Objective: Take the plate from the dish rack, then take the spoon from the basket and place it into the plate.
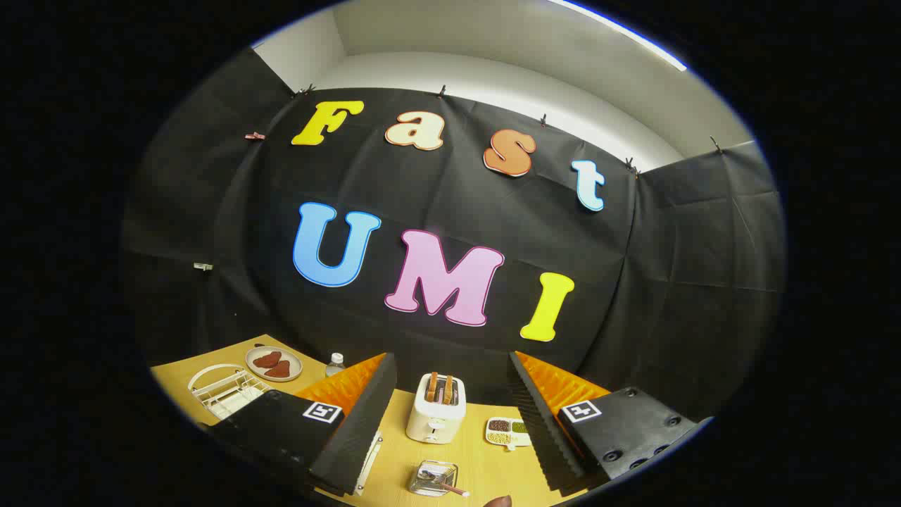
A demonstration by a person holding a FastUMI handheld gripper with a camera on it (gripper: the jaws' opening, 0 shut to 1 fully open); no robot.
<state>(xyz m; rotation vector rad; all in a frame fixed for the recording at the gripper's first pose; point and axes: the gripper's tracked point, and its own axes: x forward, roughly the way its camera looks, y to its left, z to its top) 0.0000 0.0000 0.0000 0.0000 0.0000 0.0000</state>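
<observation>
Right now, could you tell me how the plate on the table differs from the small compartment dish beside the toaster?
The plate is round and holds reddish-brown pieces; the compartment dish is squarish and divided, holding brown, green and pale fillings. The plate lies beyond one finger, next to the white dish rack; the dish sits between the open gripper fingers, beside the toaster. Both rest flat on the wooden table.

Gripper point(450, 415) fingers spread wide, nothing between them; open desk point(394, 465) lane runs ahead to the basket point(433, 479). Toaster point(436, 408) stands beyond it mid-desk, sectioned tray point(508, 432) just beside. Dish rack point(225, 391), plate point(274, 363) and bottle point(336, 364) crowd the far left corner.
</observation>
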